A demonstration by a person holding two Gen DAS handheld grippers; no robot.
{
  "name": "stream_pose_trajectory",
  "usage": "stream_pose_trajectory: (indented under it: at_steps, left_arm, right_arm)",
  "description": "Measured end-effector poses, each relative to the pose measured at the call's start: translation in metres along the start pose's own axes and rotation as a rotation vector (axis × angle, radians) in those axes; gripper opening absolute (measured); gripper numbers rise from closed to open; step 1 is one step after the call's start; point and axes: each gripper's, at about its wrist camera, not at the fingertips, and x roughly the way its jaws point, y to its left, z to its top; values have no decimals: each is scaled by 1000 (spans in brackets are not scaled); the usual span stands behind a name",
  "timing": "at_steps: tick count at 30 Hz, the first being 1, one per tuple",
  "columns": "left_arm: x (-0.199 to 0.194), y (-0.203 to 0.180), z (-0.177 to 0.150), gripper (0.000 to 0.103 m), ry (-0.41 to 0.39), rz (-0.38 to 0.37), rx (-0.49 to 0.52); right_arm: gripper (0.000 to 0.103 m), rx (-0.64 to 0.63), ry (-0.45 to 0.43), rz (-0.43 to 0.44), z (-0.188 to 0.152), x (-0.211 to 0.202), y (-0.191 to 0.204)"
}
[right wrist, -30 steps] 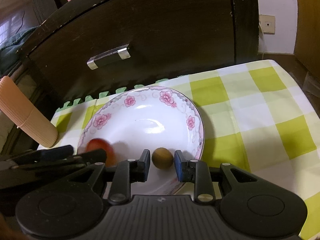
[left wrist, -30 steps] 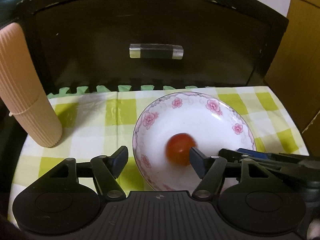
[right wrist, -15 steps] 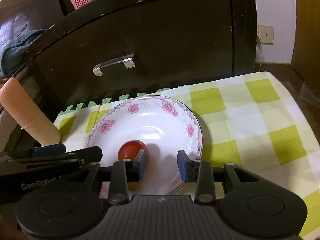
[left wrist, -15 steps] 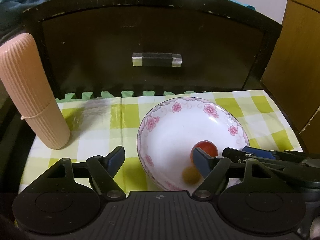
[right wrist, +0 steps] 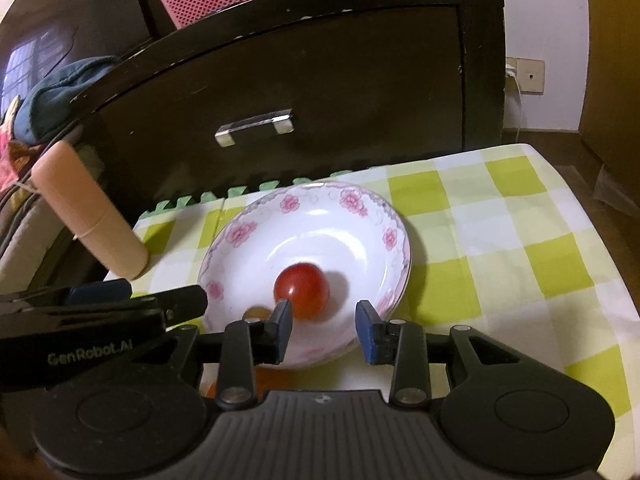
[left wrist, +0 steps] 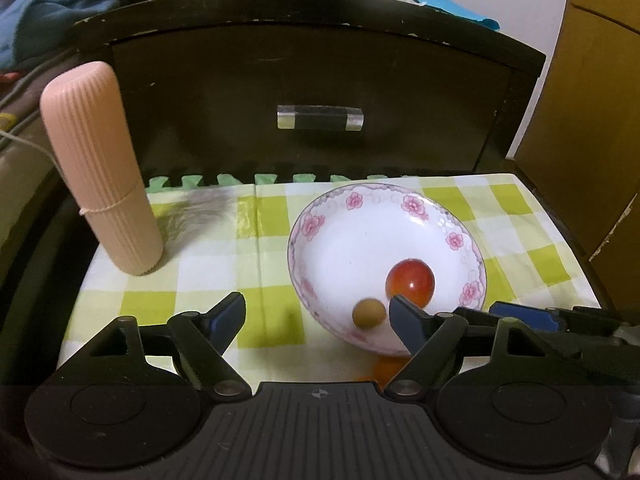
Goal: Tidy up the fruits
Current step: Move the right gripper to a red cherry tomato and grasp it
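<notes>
So both fruits are sitting in the floral plate [left wrist: 472,258] already: the red tomato [left wrist: 410,282] toward the right and the small brownish fruit [left wrist: 369,313] just near-left of it, close to the near rim. I'm guessing the sorting is mostly done.

The left gripper [left wrist: 316,312] is hanging wide open with nothing in it, and the right gripper [right wrist: 324,320] is gaping open too, empty, just short of the plate's near edge.

There's something orange [left wrist: 384,368] peeking out under that near rim, maybe another fruit left to collect, can't tell.

The left view is showing the brownish fruit cleanly, while the right view is mostly hiding it behind a finger. The right view is catching the empty checked cloth [right wrist: 500,240] stretching off to the right.
</notes>
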Motion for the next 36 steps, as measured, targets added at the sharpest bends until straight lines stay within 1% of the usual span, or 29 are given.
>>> stream_pose_trajectory:
  at_steps: [7, 13, 24, 31, 36]
  left_arm:
    - [-15, 5, -12, 85, 10, -4, -1]
    - [-27, 12, -24, 85, 33, -11, -13]
    - [-54, 20, -42, 86, 85, -40, -5]
    - [-65, 32, -45, 87, 92, -48, -24]
    - [-62, 34, -46, 87, 112, -48, -29]
  right_arm:
    - [34, -22, 19, 11, -17, -14, 7]
    - [34, -49, 50, 25, -33, -24, 16]
    - [34, -112, 134, 70, -74, -39, 39]
    - [34, -187, 190, 124, -98, -34, 64]
    - [34, -210, 203, 142, -101, -23, 73]
